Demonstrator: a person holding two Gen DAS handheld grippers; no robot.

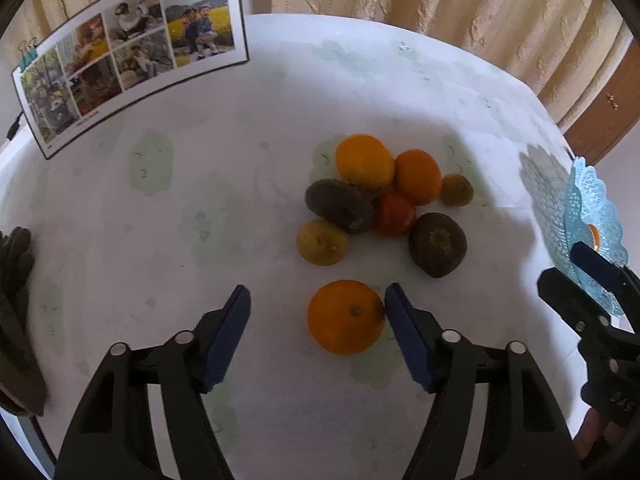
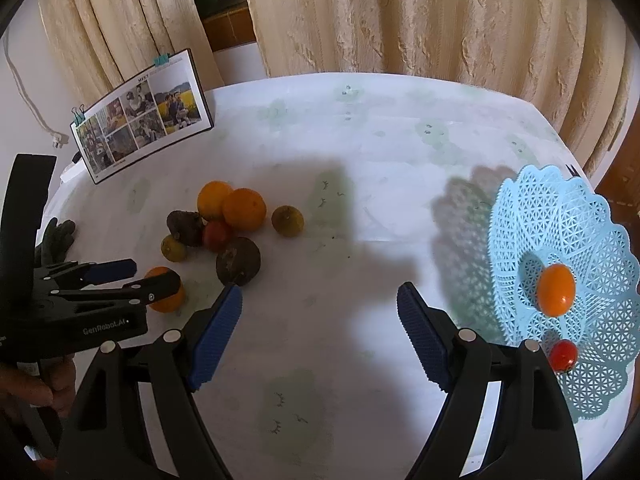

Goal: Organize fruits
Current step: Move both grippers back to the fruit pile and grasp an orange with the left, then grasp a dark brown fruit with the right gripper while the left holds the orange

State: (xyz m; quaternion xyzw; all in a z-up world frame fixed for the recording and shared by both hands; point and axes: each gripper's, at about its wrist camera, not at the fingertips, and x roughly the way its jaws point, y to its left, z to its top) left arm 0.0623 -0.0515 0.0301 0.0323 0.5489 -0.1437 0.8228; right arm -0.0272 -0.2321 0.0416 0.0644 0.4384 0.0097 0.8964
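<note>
Between the wide-spread jaws of the left gripper point(image 1: 318, 312): a lone orange point(image 1: 346, 317), off-centre, touching the right pad, clear gap to the left pad. Round, so no long axis to match. Just beyond: the fruit pile point(image 1: 384, 198) on the table point(image 1: 160, 208). Far right: the blue basket point(image 2: 592, 240), orange fruit and small red one inside, nearest the right gripper point(image 2: 320, 308), jaws wide, holding nothing.

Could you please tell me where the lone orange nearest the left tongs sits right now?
In the left wrist view, the orange lies on the table between the open left tongs, against their right finger, just in front of the fruit pile.
</note>
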